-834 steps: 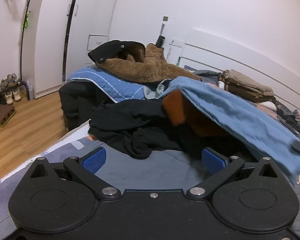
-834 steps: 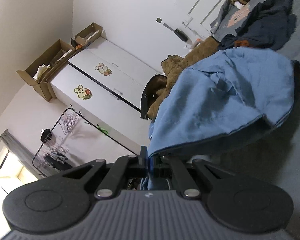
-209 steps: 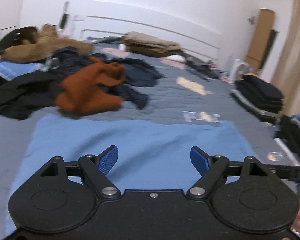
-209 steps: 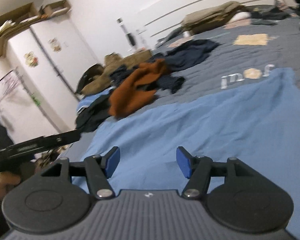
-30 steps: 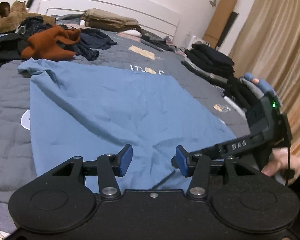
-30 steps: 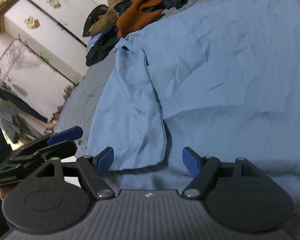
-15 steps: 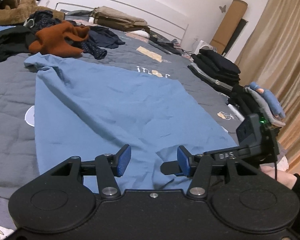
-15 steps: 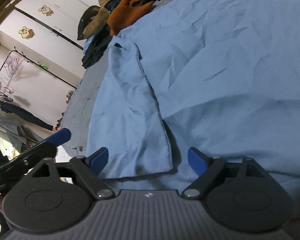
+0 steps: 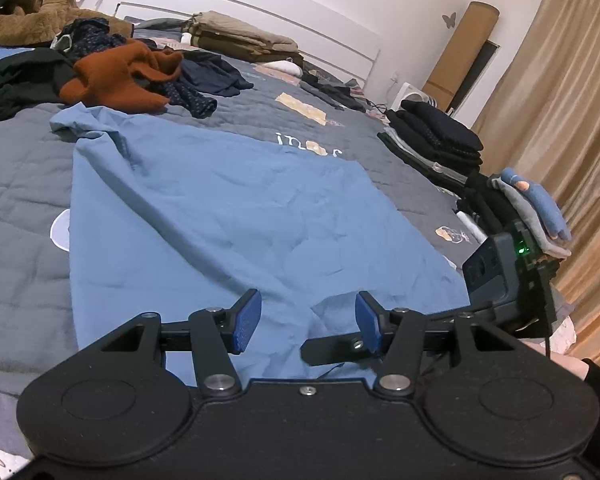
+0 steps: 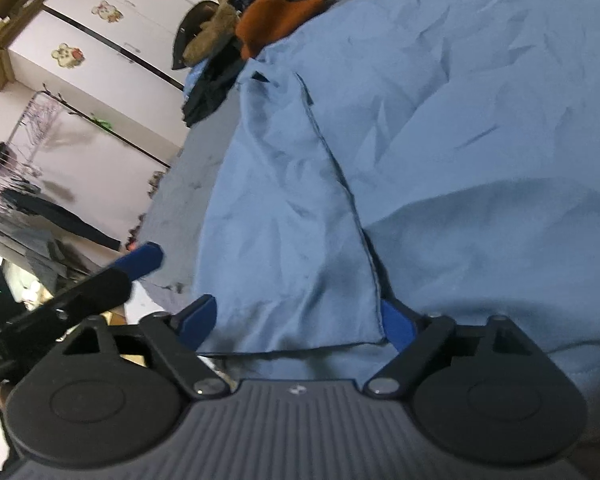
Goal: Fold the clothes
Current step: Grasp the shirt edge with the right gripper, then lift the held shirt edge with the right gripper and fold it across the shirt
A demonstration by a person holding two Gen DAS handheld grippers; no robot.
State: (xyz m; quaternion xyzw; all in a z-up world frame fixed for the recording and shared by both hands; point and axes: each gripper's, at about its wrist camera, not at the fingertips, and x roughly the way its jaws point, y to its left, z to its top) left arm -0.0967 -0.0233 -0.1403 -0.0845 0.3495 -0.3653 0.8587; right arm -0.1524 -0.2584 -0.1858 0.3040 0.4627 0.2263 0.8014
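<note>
A blue shirt [image 9: 228, 216] lies spread flat on the grey bed cover [image 9: 16, 184]. My left gripper [image 9: 306, 320] is open just above the shirt's near hem, nothing between its pads. In the right wrist view a folded-over flap [image 10: 288, 240] of the shirt [image 10: 480, 120] runs toward me, its lower hem between the fingers of my right gripper [image 10: 298, 320]. Those jaws are closing, and the pads stand either side of the flap without pinching it. The right gripper's body [image 9: 508, 280] shows at the right of the left wrist view.
An orange sweater [image 9: 120, 80] and dark clothes [image 9: 16, 80] are heaped at the bed's far left. A folded dark stack [image 9: 432, 136] sits at the right edge by the curtain [image 9: 560, 120]. A white wardrobe [image 10: 100, 40] and clothes rack [image 10: 32, 152] stand beyond the bed.
My right gripper has edged closer to the shirt's hem, so the flap's end now lies between its fingers. Its jaws widened, then narrowed. The left gripper has kept still.
</note>
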